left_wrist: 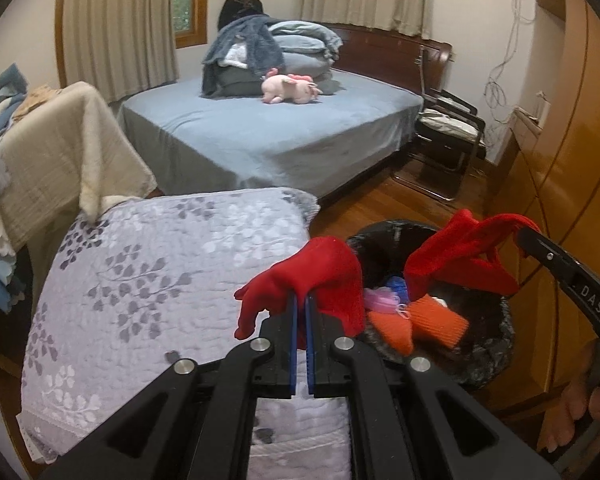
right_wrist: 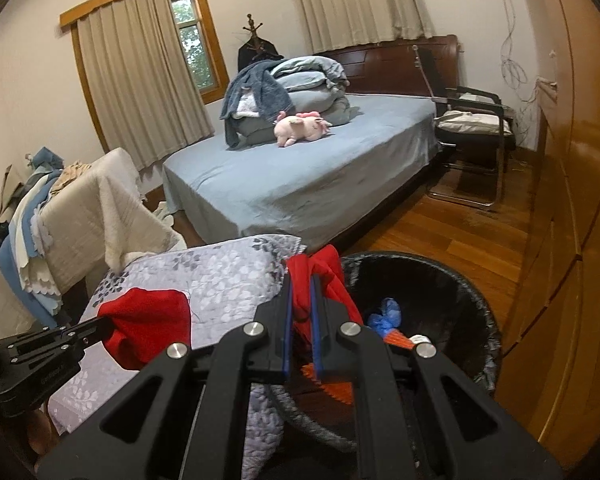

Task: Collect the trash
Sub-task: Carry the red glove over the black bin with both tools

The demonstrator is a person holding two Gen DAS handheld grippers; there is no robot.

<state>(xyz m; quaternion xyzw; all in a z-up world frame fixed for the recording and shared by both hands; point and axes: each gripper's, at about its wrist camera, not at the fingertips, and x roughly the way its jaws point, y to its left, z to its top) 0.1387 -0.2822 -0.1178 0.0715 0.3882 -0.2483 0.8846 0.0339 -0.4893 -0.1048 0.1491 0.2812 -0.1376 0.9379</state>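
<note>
The left gripper (left_wrist: 301, 312) pinches a red glove (left_wrist: 320, 276) between its blue pads, above the quilt's edge. The right gripper (right_wrist: 301, 300) clamps a second red glove (right_wrist: 320, 272) at the rim of the bin. Two red gloves, then, one per gripper. The one black-lined trash bin (right_wrist: 460, 292), at four o'clock from the left gripper, holds orange knit pieces (left_wrist: 432, 320) and a blue scrap (right_wrist: 386, 314). A floral quilt (left_wrist: 140, 280) covers the near surface; beyond, at twelve o'clock, one bed (left_wrist: 260, 136) carries one pink plush toy (left_wrist: 290, 88) on a wood floor (right_wrist: 452, 232).
</note>
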